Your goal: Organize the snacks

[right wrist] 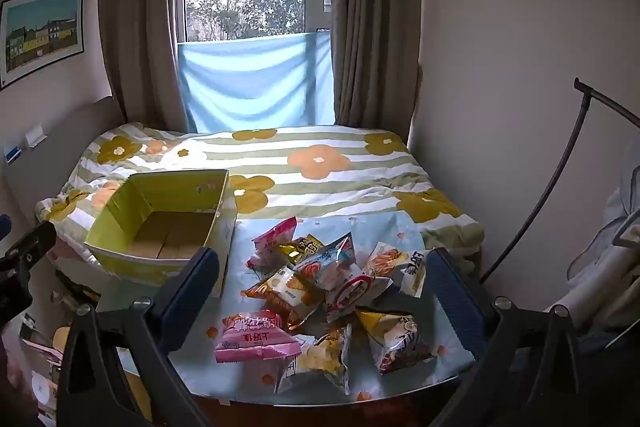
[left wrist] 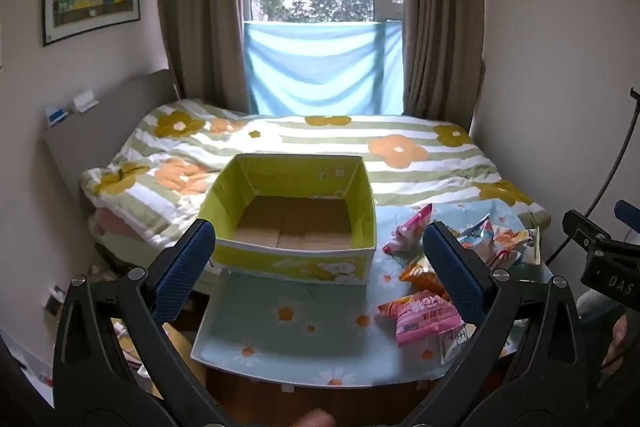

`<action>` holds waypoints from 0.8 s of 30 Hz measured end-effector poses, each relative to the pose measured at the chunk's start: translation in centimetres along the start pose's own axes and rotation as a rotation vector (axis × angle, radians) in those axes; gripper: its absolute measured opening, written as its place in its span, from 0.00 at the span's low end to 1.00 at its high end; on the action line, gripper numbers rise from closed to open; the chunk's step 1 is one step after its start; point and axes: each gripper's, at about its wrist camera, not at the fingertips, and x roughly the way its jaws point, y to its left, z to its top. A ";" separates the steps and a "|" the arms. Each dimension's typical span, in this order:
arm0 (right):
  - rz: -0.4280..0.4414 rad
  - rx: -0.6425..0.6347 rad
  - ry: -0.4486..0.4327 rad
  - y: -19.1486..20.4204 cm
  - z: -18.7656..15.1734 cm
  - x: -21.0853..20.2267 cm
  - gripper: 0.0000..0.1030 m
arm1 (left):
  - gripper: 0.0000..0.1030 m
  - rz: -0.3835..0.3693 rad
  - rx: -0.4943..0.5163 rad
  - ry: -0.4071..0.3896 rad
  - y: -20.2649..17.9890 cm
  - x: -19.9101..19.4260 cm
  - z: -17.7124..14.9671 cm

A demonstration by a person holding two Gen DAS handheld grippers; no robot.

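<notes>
Both tools sit right up close to the lens: left tool (left wrist: 318, 267) has its fingers spread wide with nothing between them, and right tool (right wrist: 324, 291) is spread and empty too, hanging over the near edge of the bench (right wrist: 448, 359). Going down in size, behind it all is the bed (right wrist: 320, 163) with the flowery quilt, then the bench with its daisy cloth, then the green box (left wrist: 294, 215) on the far left of it, open and empty as far as I can see. Snack pile (right wrist: 332, 291) is heaped on the right, well apart from the box opening, so nothing's been sorted yet I'd say. Pink packet (right wrist: 256, 337) lies nearest, at the front left of the heap. Worry: those bags are puffy and slick and overlap each other, so a pinch could slip off, or drag a neighbour off the near edge.
</notes>
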 end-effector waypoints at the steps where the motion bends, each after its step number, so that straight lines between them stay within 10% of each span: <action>1: -0.001 0.000 -0.002 0.0 0.0 0.1 1.00 | 1.00 -0.005 -0.001 0.001 0.0 0.0 0.0; 24: -0.001 -0.006 0.001 -0.1 0.5 0.8 1.00 | 1.00 -0.005 -0.019 0.009 -0.5 0.8 0.0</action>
